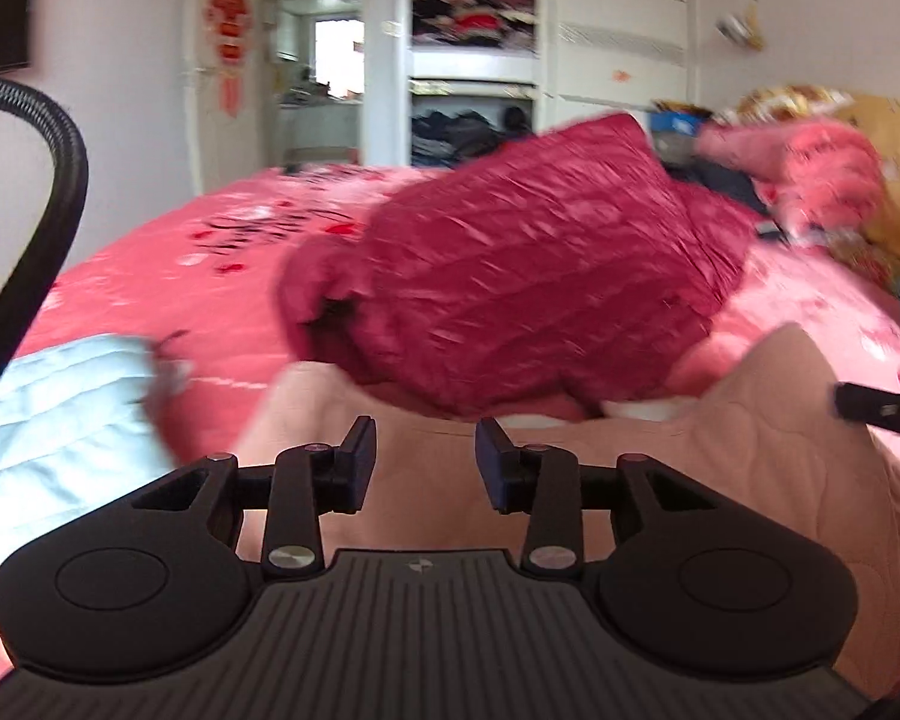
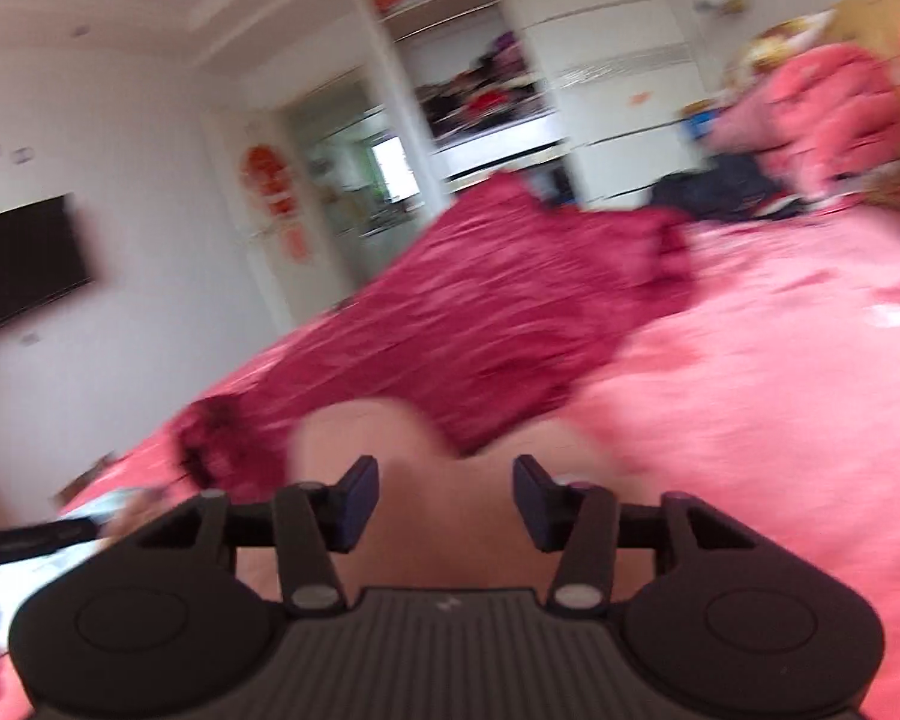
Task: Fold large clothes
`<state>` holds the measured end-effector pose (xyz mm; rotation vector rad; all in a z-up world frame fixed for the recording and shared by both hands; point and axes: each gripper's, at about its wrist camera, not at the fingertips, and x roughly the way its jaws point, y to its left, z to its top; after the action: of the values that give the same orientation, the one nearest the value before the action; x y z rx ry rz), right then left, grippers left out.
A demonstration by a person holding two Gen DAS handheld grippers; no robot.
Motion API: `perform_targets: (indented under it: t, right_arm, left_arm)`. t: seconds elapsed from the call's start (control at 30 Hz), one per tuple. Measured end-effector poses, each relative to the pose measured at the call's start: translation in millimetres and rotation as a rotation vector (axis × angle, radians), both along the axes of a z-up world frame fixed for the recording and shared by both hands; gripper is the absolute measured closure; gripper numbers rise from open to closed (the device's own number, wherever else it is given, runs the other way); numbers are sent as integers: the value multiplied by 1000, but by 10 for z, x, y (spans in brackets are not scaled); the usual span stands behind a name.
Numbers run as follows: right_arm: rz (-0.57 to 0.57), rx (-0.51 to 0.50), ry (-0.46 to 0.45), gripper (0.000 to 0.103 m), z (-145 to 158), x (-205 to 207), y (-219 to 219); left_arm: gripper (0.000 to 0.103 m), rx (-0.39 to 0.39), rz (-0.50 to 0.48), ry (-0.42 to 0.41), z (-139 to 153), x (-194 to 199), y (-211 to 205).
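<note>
Two grippers, left gripper (image 1: 424, 462) and right gripper (image 2: 446, 501), both spread wide, grasping nothing, above pale pink quilted garment (image 1: 660, 480) at 6 o'clock. Dark red puffer jacket (image 1: 510, 294) heaped at 12 o'clock on pink bedspread (image 1: 168, 252), overlapping the pale garment's far edge. Light blue quilted piece (image 1: 48, 420) at 9 o'clock and black hose (image 1: 42, 192) at 10 o'clock clear only from left wrist; wall television (image 2: 24, 264) more fully from right wrist, badly blurred.

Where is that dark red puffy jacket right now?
The dark red jacket lies mid-bed on the pink bedspread, just beyond the pale pink garment, in both views.
</note>
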<state>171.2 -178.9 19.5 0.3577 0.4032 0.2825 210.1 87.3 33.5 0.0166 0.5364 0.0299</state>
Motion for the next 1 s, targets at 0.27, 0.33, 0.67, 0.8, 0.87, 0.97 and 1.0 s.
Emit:
perform_targets:
  t: [0.27,0.33,0.67,0.8,0.87,0.97,1.0]
  right_arm:
    - [78,-32,140,73,-422,519,366]
    - [49,-75,127,75,-496,611,394]
    - [0,-114,105,79,-660,762,367]
    - [12,-83,102,75,-618,714,334]
    - [23,14,120,65,-542,642,203]
    - [-6,133,110,11,-353,435,-47]
    - [-45,135,102,5,-271,363,-130]
  left_arm:
    - [56,48,59,89,-434,393,140]
    - [56,39,59,78,-486,389,182]
    - [52,71,58,46,-740,449,227]
    - [52,32,48,50,-714,471,337]
    - [47,-1,40,49,-613,423,365]
    - [28,-53,26,32,-361,249,402]
    - [22,-68,26,28,-275,181,422]
